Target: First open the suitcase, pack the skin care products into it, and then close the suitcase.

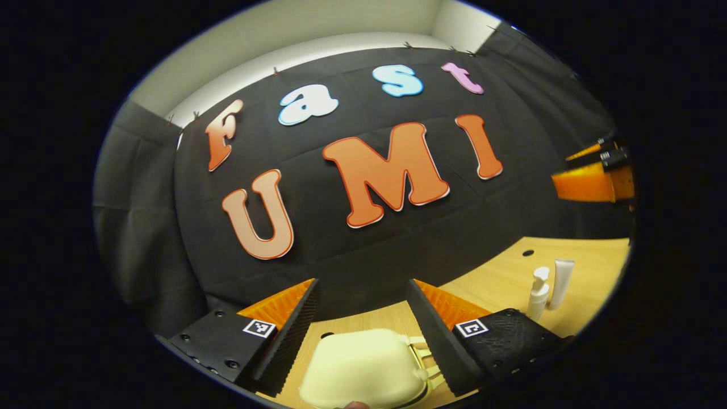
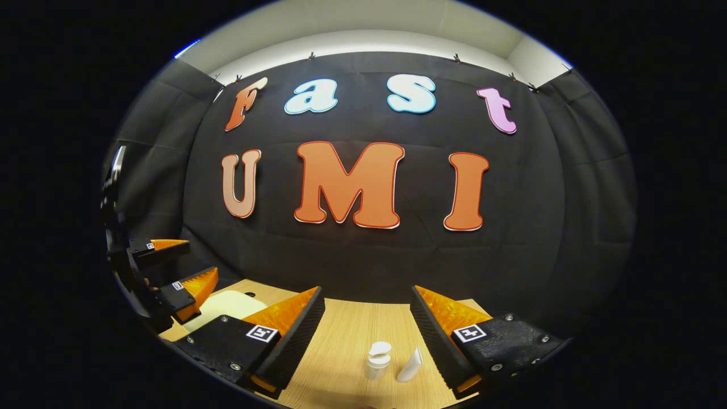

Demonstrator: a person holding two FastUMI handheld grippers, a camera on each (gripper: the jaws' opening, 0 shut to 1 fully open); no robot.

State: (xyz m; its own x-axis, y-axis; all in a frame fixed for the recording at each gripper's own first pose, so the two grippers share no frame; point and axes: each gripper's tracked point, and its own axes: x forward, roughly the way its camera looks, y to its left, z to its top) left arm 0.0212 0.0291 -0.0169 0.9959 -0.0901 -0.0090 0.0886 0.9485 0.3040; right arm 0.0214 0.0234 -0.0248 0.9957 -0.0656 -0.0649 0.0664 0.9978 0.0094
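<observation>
A small pale-yellow suitcase [image 1: 363, 369] lies closed on the wooden table [image 1: 500, 278], low between the fingers of my left gripper [image 1: 362, 282], which hovers above it, open and holding nothing. A white pump bottle [image 1: 537, 295] and a white tube [image 1: 560, 281] stand to the right. In the right gripper view the pump bottle [image 2: 377, 358] and tube [image 2: 410, 366] sit just ahead of my right gripper [image 2: 366, 289], also open and holding nothing. The suitcase [image 2: 227, 307] shows at the left under the left gripper [image 2: 199, 258].
Black cloth walls close off the table's far side and both flanks. The right gripper [image 1: 568, 170] hangs in the air at the right edge of the left gripper view. A small round hole [image 1: 528, 252] marks the tabletop near the back.
</observation>
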